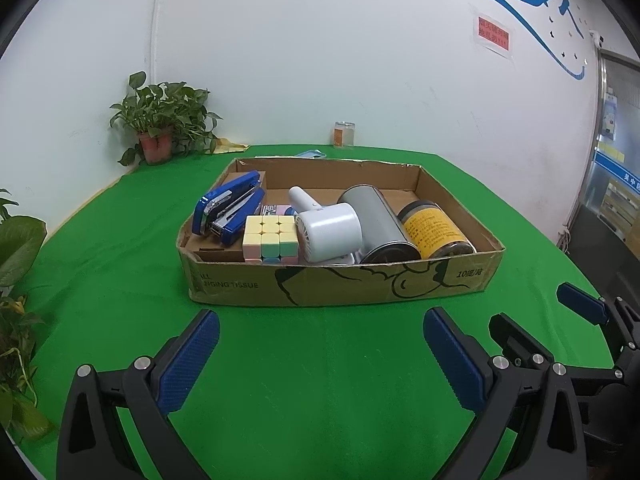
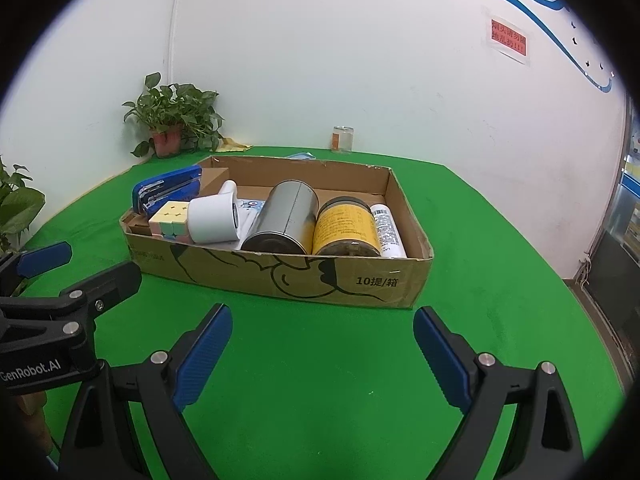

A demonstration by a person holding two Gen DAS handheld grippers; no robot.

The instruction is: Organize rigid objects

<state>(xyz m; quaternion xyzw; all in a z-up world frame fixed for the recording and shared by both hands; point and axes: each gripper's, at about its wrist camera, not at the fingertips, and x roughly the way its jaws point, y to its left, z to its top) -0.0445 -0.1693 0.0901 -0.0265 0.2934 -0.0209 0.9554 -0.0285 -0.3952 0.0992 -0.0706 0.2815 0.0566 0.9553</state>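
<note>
Left wrist view: the left hand-held gripper (image 1: 320, 356) hovers over the green tabletop (image 1: 320, 400), its blue-padded jaws spread wide with nothing between them. Ahead sits a shallow cardboard box (image 1: 340, 284), its front wall printed with a line cartoon, the partly cut-off words "GING TISSUE" and, at the right, "10提/箱". Inside, left to right: a blue stapler (image 1: 230, 210) leaning against the left wall, a pastel cube puzzle (image 1: 271, 239) just in front of it, a white handheld fan (image 1: 326, 228), a grey metal can (image 1: 378, 224) on its side, and a yellow-labelled jar (image 1: 436, 230) on its side, its small dark print unreadable. The right hand-held gripper (image 1: 532, 312) shows at the right edge, fingers apart. Beyond the box stand a glass jar (image 1: 344, 135) with an orange label and a potted plant (image 1: 164, 120). A red wall notice (image 1: 493, 33) carries Chinese text too small to read.

Right wrist view: the right hand-held gripper (image 2: 322, 356) is likewise wide open and empty above the tabletop (image 2: 320, 400). The box (image 2: 280, 276) reads "10提/箱" clearly. A white tube (image 2: 387, 230) with fine print lies along the right wall beside the yellow-labelled jar (image 2: 346, 228). The left hand-held gripper (image 2: 80, 264) enters at left, its body marked "GenRobot.AI".
</note>
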